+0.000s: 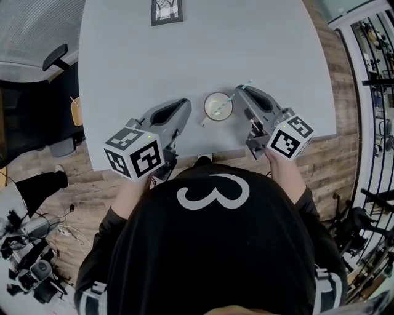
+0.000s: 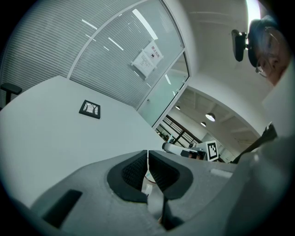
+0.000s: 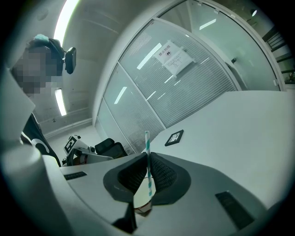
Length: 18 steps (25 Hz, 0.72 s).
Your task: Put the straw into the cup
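Note:
A cup (image 1: 218, 106) of pale liquid stands on the grey table (image 1: 258, 37) near its front edge, between my two grippers. My right gripper (image 1: 237, 92) is shut on a white straw with teal stripes (image 1: 247, 83), just right of the cup. In the right gripper view the straw (image 3: 147, 143) stands upright between the closed jaws of the right gripper (image 3: 148, 159). Its lower end reaches down to the cup (image 3: 143, 205) below; I cannot tell whether it is inside. My left gripper (image 1: 184, 104) lies left of the cup, shut and empty (image 2: 147, 156).
A small framed picture (image 1: 167, 11) lies flat at the table's far side, also the framed picture (image 2: 90, 109) in the left gripper view. An office chair (image 1: 58, 58) stands off the table's left edge. Glass partitions with blinds lie beyond the table.

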Each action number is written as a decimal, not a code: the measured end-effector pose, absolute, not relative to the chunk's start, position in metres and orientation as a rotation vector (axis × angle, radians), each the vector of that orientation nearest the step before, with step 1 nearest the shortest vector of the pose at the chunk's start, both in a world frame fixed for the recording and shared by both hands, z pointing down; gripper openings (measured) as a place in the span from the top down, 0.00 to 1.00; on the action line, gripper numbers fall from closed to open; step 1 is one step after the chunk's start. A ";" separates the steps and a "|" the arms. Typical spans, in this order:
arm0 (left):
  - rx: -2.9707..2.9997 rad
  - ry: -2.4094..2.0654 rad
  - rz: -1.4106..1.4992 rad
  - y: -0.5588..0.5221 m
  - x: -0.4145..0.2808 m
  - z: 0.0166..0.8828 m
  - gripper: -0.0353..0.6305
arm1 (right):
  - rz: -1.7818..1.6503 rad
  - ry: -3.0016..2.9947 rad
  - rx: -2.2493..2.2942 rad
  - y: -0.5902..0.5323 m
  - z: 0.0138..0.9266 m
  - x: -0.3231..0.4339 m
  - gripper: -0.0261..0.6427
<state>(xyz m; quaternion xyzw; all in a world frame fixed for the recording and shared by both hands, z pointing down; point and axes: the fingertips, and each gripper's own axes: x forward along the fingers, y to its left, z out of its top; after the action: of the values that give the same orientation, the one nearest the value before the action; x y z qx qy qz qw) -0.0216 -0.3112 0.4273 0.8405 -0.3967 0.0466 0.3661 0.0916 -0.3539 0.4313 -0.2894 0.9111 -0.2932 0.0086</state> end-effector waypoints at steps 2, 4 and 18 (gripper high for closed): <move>2.160 -1.020 0.122 -0.312 -0.021 0.427 0.91 | -0.922 2.843 -0.905 -0.354 0.431 0.093 0.92; 2.159 -1.021 0.122 -0.312 -0.020 0.426 0.91 | -0.928 2.841 -0.903 -0.354 0.432 0.093 0.92; 2.167 -1.000 0.122 -0.325 -0.024 0.431 0.91 | -0.932 2.833 -0.924 -0.365 0.439 0.090 0.92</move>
<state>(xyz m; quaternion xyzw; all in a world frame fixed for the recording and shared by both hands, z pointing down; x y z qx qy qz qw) -0.0244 -0.3251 0.4305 0.8435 -0.3891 0.0475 0.3671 0.0901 -0.3651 0.4385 -0.2960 0.9073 -0.2986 0.0098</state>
